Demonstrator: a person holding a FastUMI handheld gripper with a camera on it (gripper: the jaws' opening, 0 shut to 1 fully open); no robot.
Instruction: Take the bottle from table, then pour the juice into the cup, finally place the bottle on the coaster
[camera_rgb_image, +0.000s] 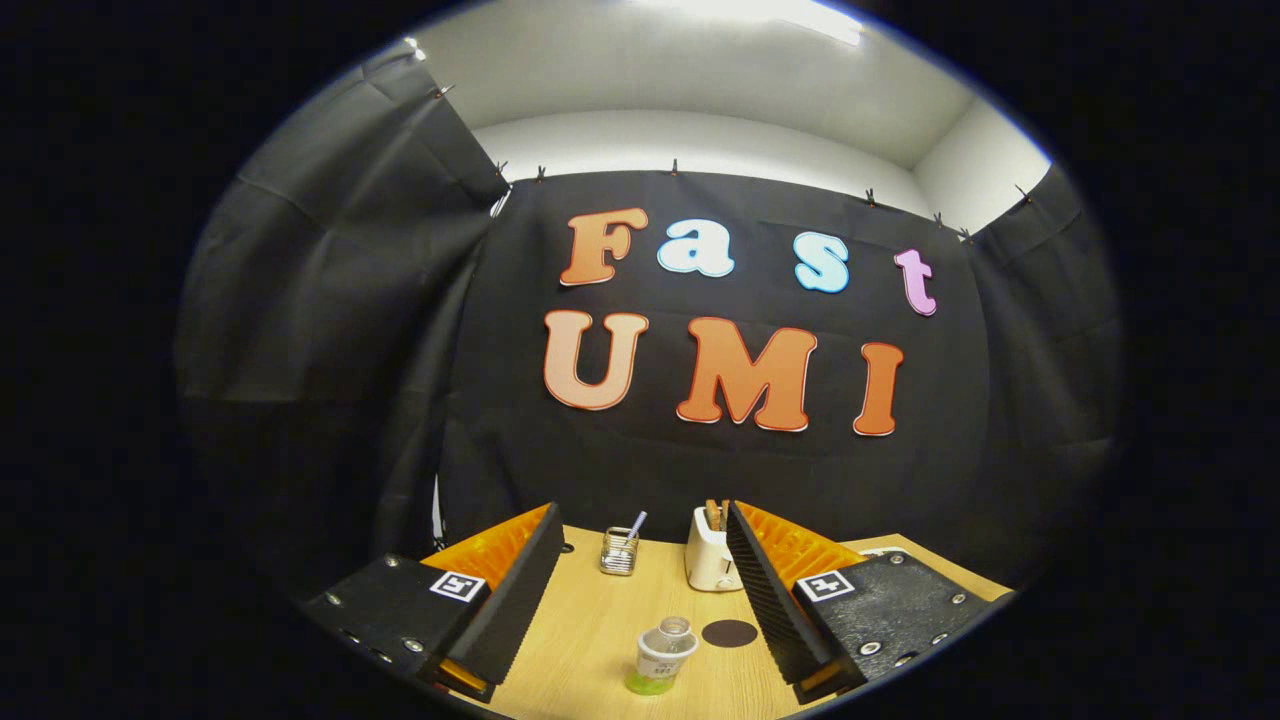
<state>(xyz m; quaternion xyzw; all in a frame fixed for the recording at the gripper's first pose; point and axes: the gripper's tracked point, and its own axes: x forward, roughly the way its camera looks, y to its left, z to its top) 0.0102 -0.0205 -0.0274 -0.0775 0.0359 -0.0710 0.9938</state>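
Observation:
A small bottle (657, 661) with a white label and green juice in its base stands upright on the wooden table (590, 630). It appears low between my two fingers, and neither finger touches it. Right behind the bottle stands a small clear cup (677, 628); whether the two touch I cannot tell. A dark round coaster (729, 632) lies flat just to the right of the cup, close to the right finger. My gripper (640, 515) is open wide and held above the table, with nothing between its fingers.
At the back of the table stand a white toaster (710, 560) with bread in its slot, and to its left a wire mesh holder (619, 552) with a pen in it. Black cloth walls close off the booth behind and to both sides.

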